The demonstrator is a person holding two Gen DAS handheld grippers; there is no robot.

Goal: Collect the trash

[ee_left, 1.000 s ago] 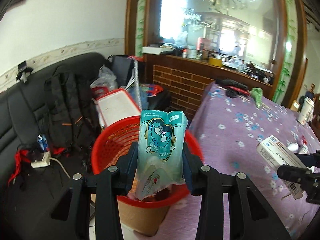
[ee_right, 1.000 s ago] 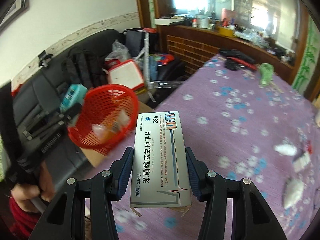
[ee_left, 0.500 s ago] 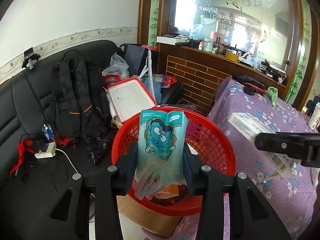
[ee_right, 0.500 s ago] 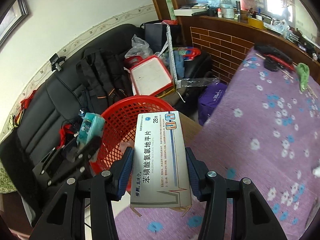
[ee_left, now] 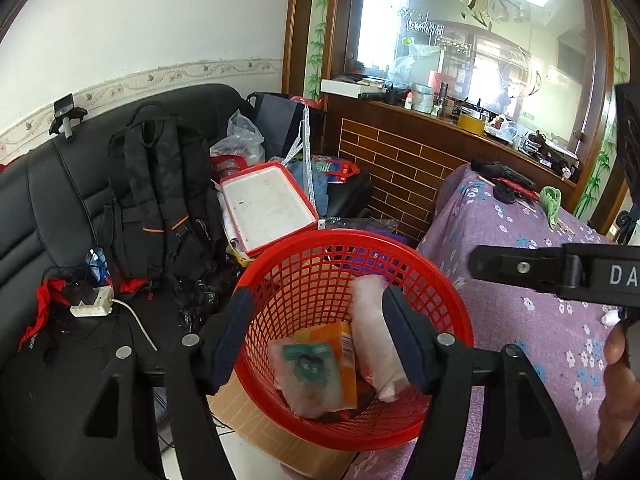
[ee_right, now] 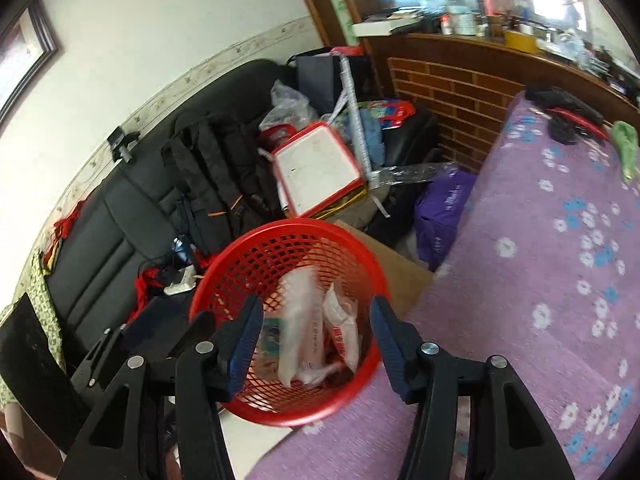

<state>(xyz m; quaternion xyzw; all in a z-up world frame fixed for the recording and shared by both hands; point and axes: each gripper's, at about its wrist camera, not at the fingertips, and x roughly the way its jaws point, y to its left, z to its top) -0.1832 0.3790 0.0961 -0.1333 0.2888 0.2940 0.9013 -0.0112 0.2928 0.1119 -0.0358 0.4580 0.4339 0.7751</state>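
A red mesh basket stands beside the purple-clothed table. My left gripper hangs over it with its jaws opening and nothing between them. The teal cartoon packet lies in the basket on an orange packet, next to a white pack. My right gripper is also above the basket, jaws opening and empty. Blurred white wrappers lie below it. One black finger of the right gripper reaches in from the right.
The basket rests on a cardboard box. Behind it a black sofa holds a backpack, a red-rimmed white tray and bags. A brick-faced counter stands at the back. A hand shows at the right edge.
Both grippers have let go: the teal packet left the left jaws and the white medicine box left the right jaws. The right gripper moved over the basket.
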